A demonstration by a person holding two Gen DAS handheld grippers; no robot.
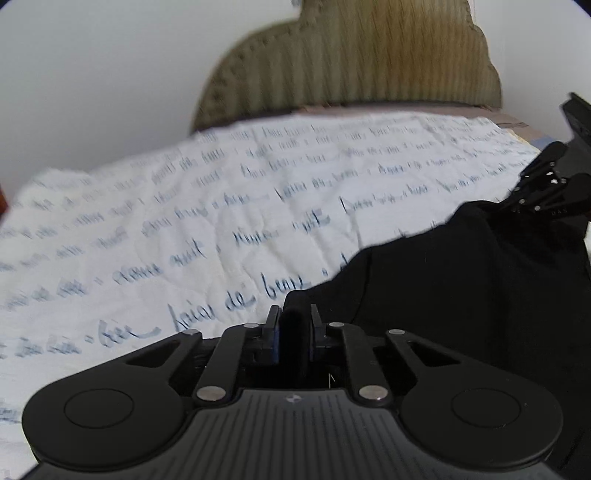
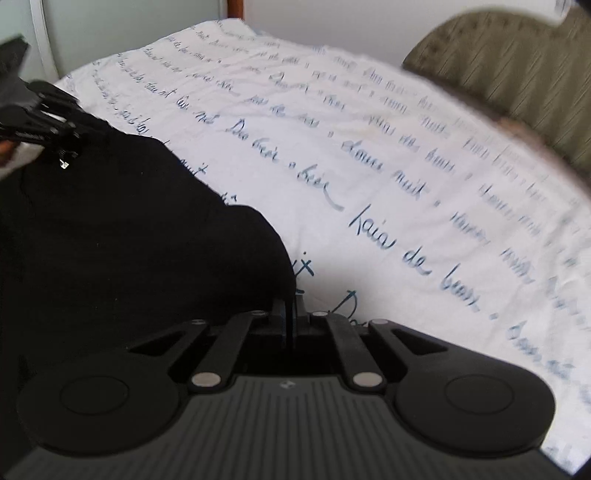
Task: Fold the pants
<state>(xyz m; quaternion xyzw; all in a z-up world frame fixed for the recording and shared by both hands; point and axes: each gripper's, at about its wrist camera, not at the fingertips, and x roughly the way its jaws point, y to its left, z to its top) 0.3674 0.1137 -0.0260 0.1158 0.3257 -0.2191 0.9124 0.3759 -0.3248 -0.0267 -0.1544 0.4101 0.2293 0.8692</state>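
Note:
Black pants [image 1: 461, 277] lie on a white bed sheet with blue handwriting [image 1: 184, 221]. In the left wrist view my left gripper [image 1: 294, 321] is shut on a thick fold of the pants' edge. The other gripper [image 1: 543, 192] shows at the right, at the far corner of the same edge. In the right wrist view the pants [image 2: 129, 221] fill the left side, and my right gripper [image 2: 289, 314] is shut on a thin edge of the black cloth. The left gripper [image 2: 55, 122] appears at the upper left, on the cloth's far corner.
An olive striped headboard [image 1: 369, 62] stands at the far end of the bed against a white wall [image 1: 92, 74]. The sheet [image 2: 406, 166] spreads wide beyond the pants. A wooden post [image 2: 236, 7] and a pale door panel [image 2: 92, 26] stand past the bed's far corner.

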